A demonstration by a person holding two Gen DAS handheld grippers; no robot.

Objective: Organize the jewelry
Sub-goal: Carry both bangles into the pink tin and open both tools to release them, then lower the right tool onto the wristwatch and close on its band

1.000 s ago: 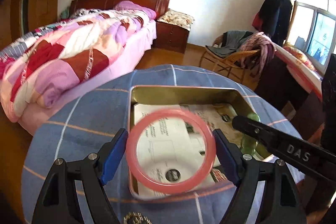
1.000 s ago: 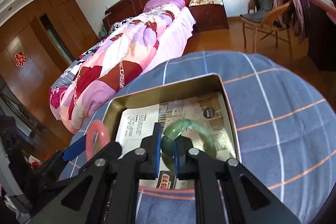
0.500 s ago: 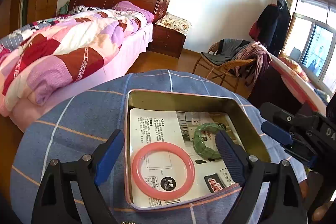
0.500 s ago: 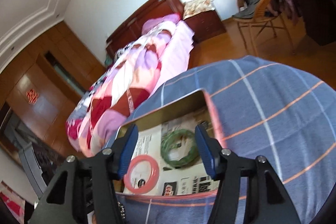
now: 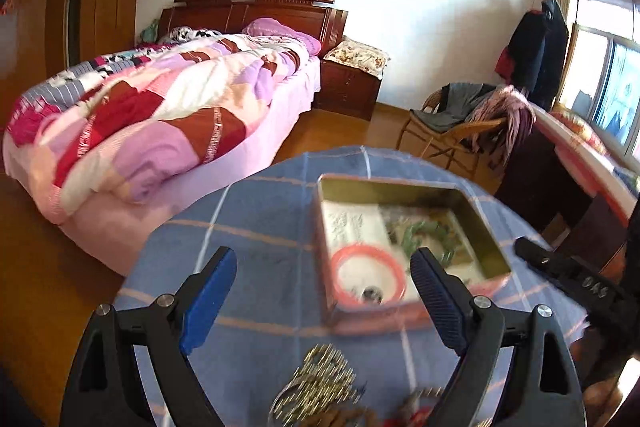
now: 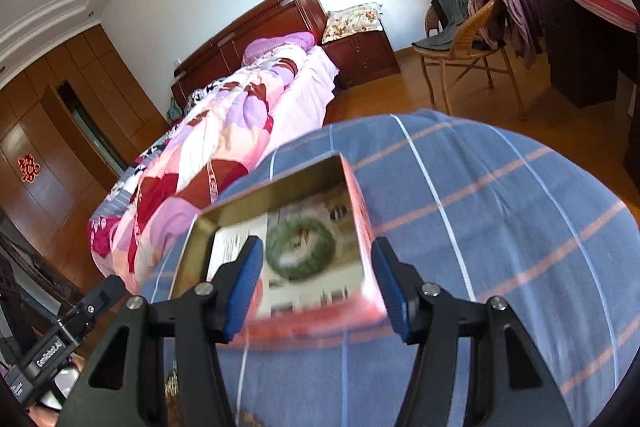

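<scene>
A home bedroom is shown: a wooden-headboard bed point(image 5: 224, 39) covered by a patchwork quilt point(image 5: 132, 123), a nightstand point(image 5: 348, 87), built-in wardrobes point(image 6: 60, 115), and a clothes-draped wicker chair point(image 5: 460, 131).

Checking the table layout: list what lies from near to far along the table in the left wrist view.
Gold chain pile → pink bangle → green bangle → far wall of the tin → bare blue cloth.

Past your desk's blue checked cloth point(image 5: 272, 227) you see a bed with a patchwork quilt point(image 5: 160, 115), a wicker chair point(image 6: 460, 55) draped in clothes, and a nightstand point(image 5: 348, 87).
</scene>
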